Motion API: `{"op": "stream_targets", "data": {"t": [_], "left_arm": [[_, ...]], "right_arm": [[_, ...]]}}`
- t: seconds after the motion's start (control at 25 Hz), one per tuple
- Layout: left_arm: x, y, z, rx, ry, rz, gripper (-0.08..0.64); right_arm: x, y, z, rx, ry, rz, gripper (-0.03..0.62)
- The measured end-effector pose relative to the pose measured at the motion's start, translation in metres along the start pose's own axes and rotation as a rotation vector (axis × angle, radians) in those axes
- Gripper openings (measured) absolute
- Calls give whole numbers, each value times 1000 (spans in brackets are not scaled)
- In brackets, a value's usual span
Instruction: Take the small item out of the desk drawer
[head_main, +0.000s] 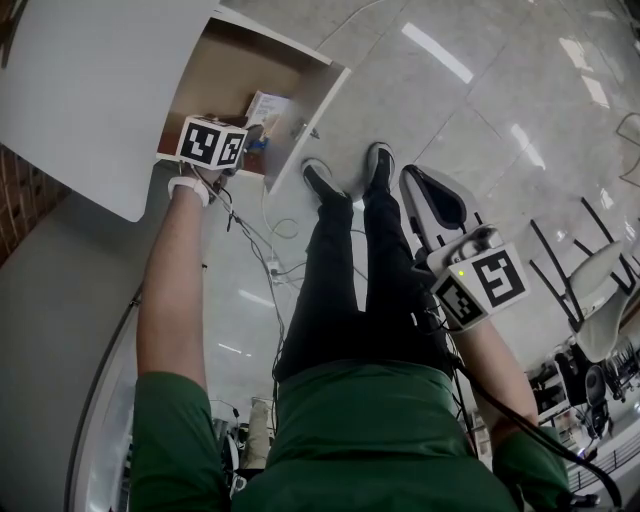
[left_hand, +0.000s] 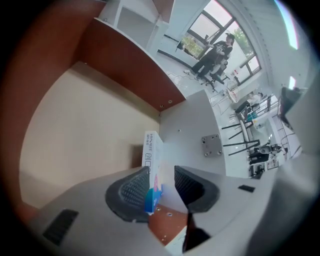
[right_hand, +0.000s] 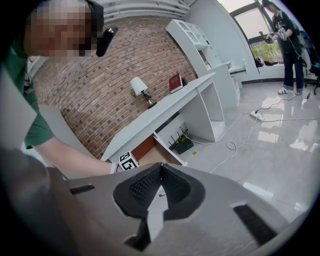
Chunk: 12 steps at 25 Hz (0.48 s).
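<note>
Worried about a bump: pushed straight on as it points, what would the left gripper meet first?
The small white-and-blue cardboard box, already between its jaws; beyond that, probably the open drawer's beige floor.

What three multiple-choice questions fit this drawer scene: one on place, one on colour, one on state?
1. Where is the small box? A on the desk top; B in the open drawer, between the left gripper's jaws; C on the floor.
2. What colour is the person's shirt? A green; B red; C white.
3. How is the right gripper? A wide open; B shut, empty; C holding the box.
Answers: B, it stands in the drawer between the jaws. A, sleeves and torso are green. B, its jaws meet on nothing.
</note>
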<state>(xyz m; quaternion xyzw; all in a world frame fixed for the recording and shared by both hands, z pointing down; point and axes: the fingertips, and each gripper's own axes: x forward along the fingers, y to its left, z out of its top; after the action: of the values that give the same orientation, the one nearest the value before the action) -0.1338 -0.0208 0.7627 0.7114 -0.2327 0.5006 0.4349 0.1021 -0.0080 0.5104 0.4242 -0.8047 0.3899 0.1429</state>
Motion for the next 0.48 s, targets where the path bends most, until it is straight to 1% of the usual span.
{"op": "stream_targets", "data": {"t": [0.04,0.12,0.2,0.28,0.4,0.48], "left_arm": [[1,0,0,13,5,2,155],[3,3,0,44,22,21,163],[5,6,-1,62,36,37,183],[8,9,-3,72,44,50,183],[11,13,-4,82,51,73,182],[12,15,-3,92,57,95,183]], "right_arm": [[1,0,0,15,-4,1,3],[2,0,3,46,-22,10,2],[1,-1,0,48,-17,7,2],[0,-4,-5,43,-8,-1,2],[2,-3,-6,66,-23,7,3],[1,-6,-11,49,0,-2,2]]}}
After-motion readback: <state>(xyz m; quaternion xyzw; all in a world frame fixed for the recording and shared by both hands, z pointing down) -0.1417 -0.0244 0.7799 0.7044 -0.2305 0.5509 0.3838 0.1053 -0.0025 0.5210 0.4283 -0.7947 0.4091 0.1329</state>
